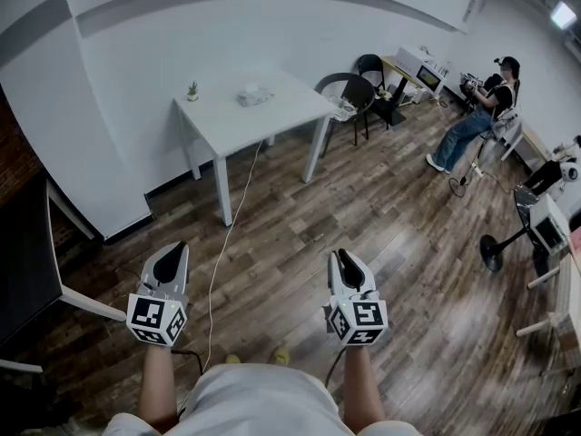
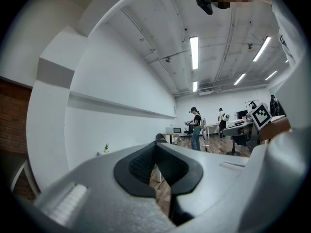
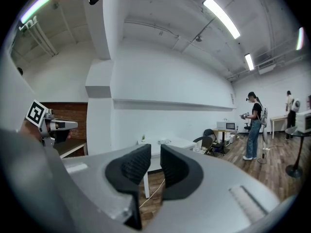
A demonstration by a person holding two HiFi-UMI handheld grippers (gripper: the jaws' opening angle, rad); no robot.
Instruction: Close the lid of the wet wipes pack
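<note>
Floorboards of dark wood lie between the person and a white table that stands against the pale wall. The wet wipes pack lies on that table towards its back edge, too small to tell whether its lid is up or down, and a small potted plant sits at the table's far left corner. A white cable runs down from the table's front edge and across the floor towards the person. Both tools are held well short of the table, low in the head view. The left gripper has its jaw tips pressed together with nothing caught in them, as the left gripper view shows. The right gripper has its jaws a narrow slit apart and empty, and through that slit the table shows, with the pack on top of it. A black chair stands just right of the table, and further right of it a person sits at a desk
</note>
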